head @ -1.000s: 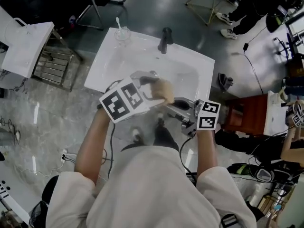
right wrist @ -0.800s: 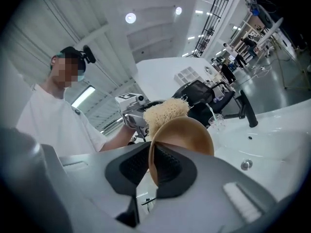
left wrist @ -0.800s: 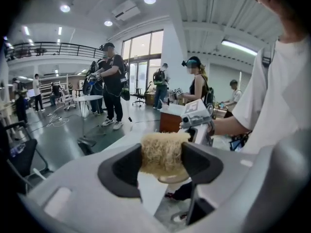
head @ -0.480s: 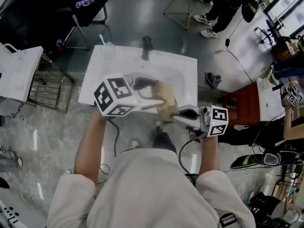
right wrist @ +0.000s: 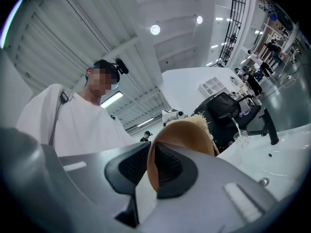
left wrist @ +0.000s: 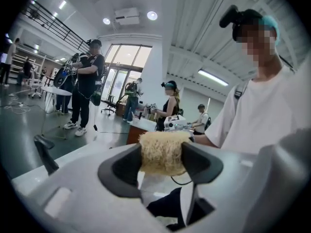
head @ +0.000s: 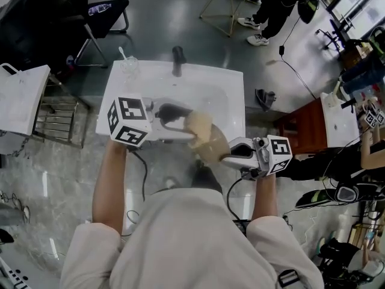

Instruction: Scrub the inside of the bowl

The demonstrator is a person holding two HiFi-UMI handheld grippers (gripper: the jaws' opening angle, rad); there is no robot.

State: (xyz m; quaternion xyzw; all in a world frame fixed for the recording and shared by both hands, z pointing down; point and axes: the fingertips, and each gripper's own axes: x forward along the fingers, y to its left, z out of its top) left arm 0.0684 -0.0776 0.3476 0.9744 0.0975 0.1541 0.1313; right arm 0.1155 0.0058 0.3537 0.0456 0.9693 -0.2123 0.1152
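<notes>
Left gripper view — your left tongs (left wrist: pixel 163 163) clamp the scrubber (left wrist: pixel 163 149). Your right tongs (right wrist: pixel 151 168), just easing wider, pinch the bowl (right wrist: pixel 190 134).

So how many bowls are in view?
1. The bowl is at the sink's front edge, beside the scrubber, its rim between the right gripper's jaws, which have just been opening. No other shows.

No word, number or brand can be read in any view. The left cube (head: pixel 127 120) on the left hand-held gripper (head: pixel 187 127) and the right cube (head: pixel 280 154) on the right hand-held gripper (head: pixel 227 157) bear only black-and-white square patterns, not letters or digits.
</notes>
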